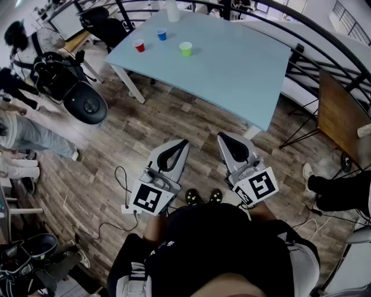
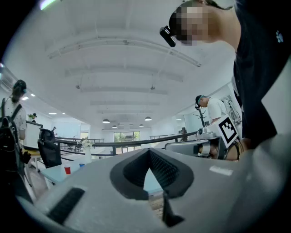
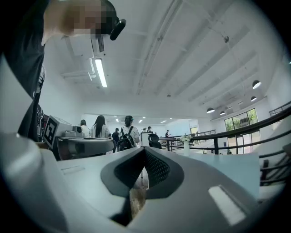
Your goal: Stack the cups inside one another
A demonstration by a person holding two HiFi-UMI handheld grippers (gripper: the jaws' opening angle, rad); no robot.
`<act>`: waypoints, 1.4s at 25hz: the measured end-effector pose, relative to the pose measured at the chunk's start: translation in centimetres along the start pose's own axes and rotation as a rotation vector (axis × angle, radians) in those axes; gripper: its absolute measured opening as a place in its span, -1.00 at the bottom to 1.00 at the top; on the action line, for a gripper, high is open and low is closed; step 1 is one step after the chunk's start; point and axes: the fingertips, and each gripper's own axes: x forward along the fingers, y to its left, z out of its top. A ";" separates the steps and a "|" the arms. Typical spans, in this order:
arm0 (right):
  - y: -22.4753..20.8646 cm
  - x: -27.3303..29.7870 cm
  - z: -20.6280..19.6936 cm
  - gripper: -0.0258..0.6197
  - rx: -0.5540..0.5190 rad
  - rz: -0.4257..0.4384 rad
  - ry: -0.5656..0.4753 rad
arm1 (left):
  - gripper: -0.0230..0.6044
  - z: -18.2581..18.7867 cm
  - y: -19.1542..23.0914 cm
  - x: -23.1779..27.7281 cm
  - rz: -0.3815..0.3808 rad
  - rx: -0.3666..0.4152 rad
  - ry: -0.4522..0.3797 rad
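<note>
Both grippers are held level in front of the body, over the wood floor [image 1: 151, 122].

- Left gripper [image 1: 183, 141]: fingers [image 2: 167, 169] pressed together at the tips, nothing between them.
- Right gripper [image 1: 222, 137]: fingers [image 3: 160, 169] also pressed together, empty.
- Bench [image 1: 243, 75]: pale blue, ahead of the fingertips. Its near edge stands well apart from them, with bare floor between.
- Cups: all far ahead and left of the left fingers, toward the bench's far left side. The red cup [image 1: 139, 46], blue cup [image 1: 162, 35] and green cup [image 1: 185, 49] stand apart, none nested.
- White vase [image 1: 173, 10]: beyond the blue cup, at the far edge.
- Left of the fingers: a black chair [image 1: 86, 104], people standing [image 1: 29, 136], and a cable [image 1: 119, 180] on the floor near the left gripper.
- Right of the fingers: a dark railing [image 1: 324, 43] curving round the bench, and a brown side table [image 1: 339, 116].
- Room: high white ceiling with strip lights.
</note>
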 end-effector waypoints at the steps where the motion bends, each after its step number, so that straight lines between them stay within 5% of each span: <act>1: 0.0 0.1 -0.1 -0.89 0.003 0.000 -0.001 | -0.96 -0.1 0.0 0.0 -0.001 0.001 0.001; 35: -4.0 -3.9 -0.5 -0.88 0.063 0.010 -0.006 | -0.96 -0.6 -4.1 2.6 0.050 0.003 0.041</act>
